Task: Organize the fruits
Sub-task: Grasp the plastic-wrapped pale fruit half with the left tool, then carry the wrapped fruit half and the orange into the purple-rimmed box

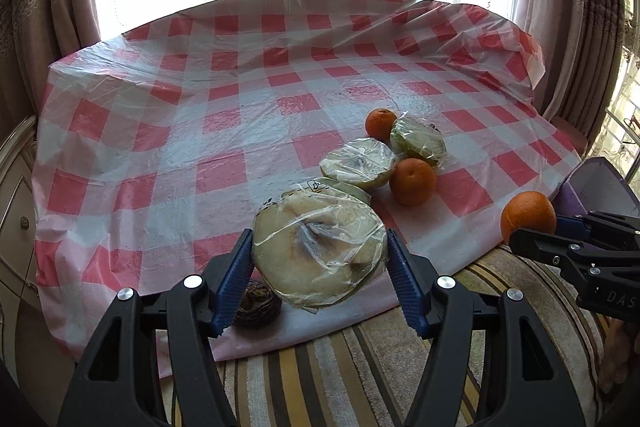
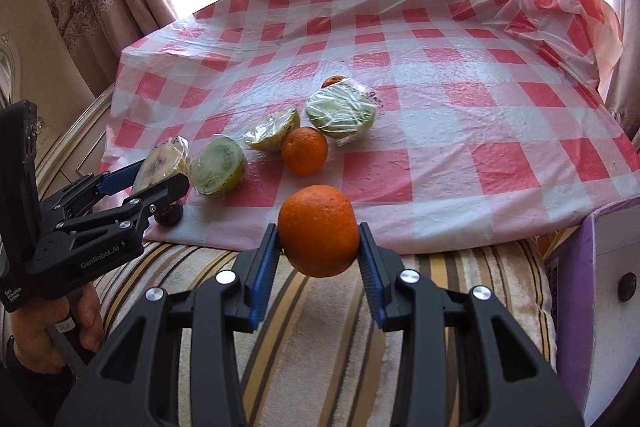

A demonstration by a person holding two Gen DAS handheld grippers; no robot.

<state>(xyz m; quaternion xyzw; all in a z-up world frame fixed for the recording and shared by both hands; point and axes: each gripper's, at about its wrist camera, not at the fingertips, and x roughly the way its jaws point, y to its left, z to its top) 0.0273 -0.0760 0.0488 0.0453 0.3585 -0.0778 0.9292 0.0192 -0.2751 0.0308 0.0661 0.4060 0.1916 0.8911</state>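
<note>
My left gripper (image 1: pixel 320 247) is shut on a plastic-wrapped fruit half (image 1: pixel 320 251) with pale flesh, held above the near edge of the checked tablecloth (image 1: pixel 224 115). My right gripper (image 2: pixel 319 231) is shut on an orange (image 2: pixel 319 230), held above the striped cushion (image 2: pixel 320 315). On the cloth lie three more wrapped halves (image 2: pixel 218 171) (image 2: pixel 274 135) (image 2: pixel 341 111), an orange (image 2: pixel 305 151) and a second orange (image 2: pixel 334 81) half hidden behind them. A dark wrinkled fruit (image 1: pixel 256 303) lies under the left gripper.
A purple and white box (image 2: pixel 600 291) with a knob stands at the right beside the cushion. Curtains (image 1: pixel 48 7) and a bright window are behind the table. A cabinet (image 1: pixel 16 219) stands at the left.
</note>
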